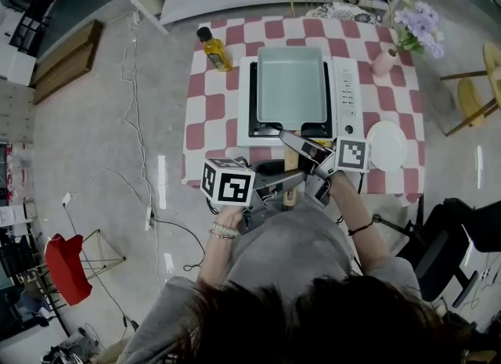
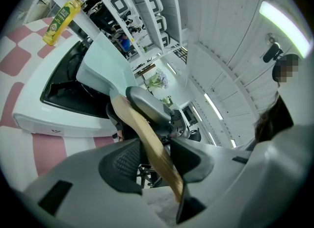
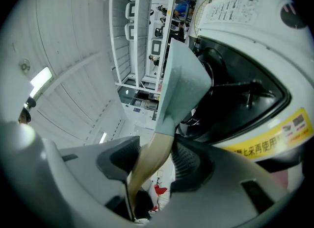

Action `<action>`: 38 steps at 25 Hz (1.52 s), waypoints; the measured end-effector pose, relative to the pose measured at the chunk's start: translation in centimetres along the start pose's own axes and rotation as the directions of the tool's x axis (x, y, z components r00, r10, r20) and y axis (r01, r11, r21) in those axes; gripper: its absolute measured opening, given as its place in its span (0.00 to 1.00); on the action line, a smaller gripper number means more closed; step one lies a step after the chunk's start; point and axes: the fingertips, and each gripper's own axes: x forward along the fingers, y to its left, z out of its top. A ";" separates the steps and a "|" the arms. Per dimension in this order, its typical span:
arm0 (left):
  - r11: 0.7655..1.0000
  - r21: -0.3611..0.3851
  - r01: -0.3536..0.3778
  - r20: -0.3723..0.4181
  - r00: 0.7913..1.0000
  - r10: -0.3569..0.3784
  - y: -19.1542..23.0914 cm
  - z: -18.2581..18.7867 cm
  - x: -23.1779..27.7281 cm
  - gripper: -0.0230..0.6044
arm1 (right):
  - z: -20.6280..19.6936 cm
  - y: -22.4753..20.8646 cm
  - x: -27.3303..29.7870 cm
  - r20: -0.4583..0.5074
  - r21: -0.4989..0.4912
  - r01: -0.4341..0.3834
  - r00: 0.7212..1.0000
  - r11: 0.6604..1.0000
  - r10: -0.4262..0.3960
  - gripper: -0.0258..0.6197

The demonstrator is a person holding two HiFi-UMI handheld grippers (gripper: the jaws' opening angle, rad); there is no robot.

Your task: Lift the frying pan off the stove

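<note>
Both the left gripper (image 2: 154,161) and the right gripper (image 3: 154,163) are clamped on the wooden handle (image 2: 128,116) of the pale square pan (image 1: 291,84), which sits over the white stove (image 1: 345,100) on the checked table (image 1: 211,120).

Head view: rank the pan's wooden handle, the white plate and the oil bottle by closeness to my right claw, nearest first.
1. The wooden handle: clamped in the right claw itself.
2. The white plate: on the table, right of the stove.
3. The oil bottle: far left corner, beyond the stove.
</note>
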 end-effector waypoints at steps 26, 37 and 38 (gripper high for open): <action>0.995 0.103 0.018 0.030 0.999 -0.022 -2.8 1.4 -0.7 0.34 | 1.0 4.0 0.0 0.018 -0.075 -0.044 0.999 0.996 0.046 0.37; 0.987 0.160 0.036 0.051 0.998 -0.045 -4.5 2.7 -1.4 0.34 | 1.8 6.4 0.2 0.032 -0.122 -0.067 0.997 0.990 0.072 0.37; 0.986 0.164 0.039 0.053 0.997 -0.048 -4.6 2.8 -1.5 0.34 | 1.9 6.6 0.2 0.035 -0.123 -0.070 0.997 0.990 0.075 0.37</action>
